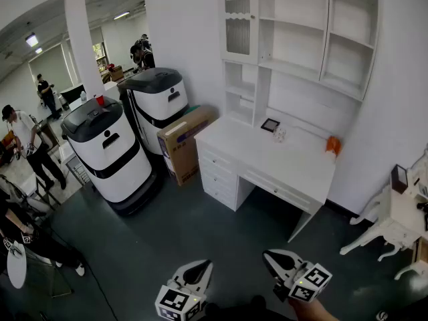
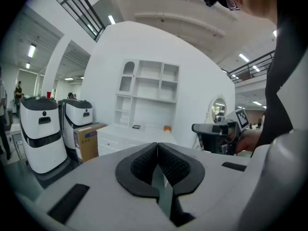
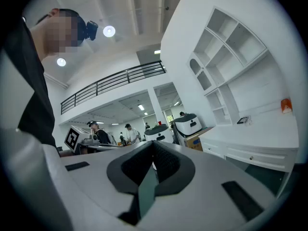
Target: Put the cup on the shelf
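A small clear cup [image 1: 279,134] stands on the white desk [image 1: 294,169], well ahead of both grippers. Next to it lie a dark framed square [image 1: 270,125] and an orange object [image 1: 333,144]. The white shelf unit [image 1: 294,45] rises above the desk against the wall. My left gripper [image 1: 205,265] and right gripper [image 1: 268,255] hang low at the bottom of the head view, over the dark floor. Both are shut with nothing between the pads. The left gripper [image 2: 157,146] faces the shelf unit [image 2: 149,88]. The right gripper [image 3: 154,144] has the desk [image 3: 260,138] off to its right.
Two white-and-black wheeled machines [image 1: 110,152] [image 1: 160,105] and a cardboard box [image 1: 184,142] stand left of the desk. A white ornate table [image 1: 394,226] is at the right. Several people stand at the far left [image 1: 27,142]. Dark floor lies between me and the desk.
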Demonstrator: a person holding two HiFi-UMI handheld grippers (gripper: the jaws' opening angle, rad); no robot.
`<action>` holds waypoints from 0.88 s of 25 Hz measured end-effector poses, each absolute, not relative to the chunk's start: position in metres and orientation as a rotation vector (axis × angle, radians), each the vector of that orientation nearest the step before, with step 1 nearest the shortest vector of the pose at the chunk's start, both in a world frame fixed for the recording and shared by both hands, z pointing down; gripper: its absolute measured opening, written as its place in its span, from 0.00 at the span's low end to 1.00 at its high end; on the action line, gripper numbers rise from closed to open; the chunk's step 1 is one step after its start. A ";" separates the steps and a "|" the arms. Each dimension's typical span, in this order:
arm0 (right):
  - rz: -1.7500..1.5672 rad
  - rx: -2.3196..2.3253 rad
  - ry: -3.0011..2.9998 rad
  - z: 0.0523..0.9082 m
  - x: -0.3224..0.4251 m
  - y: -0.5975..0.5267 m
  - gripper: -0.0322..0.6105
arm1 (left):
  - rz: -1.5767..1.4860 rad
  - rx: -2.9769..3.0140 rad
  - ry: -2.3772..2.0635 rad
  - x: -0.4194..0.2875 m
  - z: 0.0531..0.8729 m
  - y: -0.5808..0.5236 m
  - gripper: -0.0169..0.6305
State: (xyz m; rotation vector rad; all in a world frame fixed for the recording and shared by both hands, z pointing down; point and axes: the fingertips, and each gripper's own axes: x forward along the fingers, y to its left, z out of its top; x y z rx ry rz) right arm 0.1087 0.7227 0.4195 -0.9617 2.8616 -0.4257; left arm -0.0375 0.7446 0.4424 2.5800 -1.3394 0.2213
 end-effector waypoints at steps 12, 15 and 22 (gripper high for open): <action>-0.384 -1.037 2.843 0.420 0.050 0.729 0.07 | 0.218 2.634 -1.286 -0.095 0.446 0.755 0.05; -0.343 -1.011 2.860 0.415 0.037 0.739 0.07 | 0.225 2.635 -1.275 -0.108 0.451 0.755 0.05; -0.402 -0.881 2.873 0.421 0.012 0.736 0.08 | 0.235 2.597 -1.233 -0.125 0.475 0.732 0.05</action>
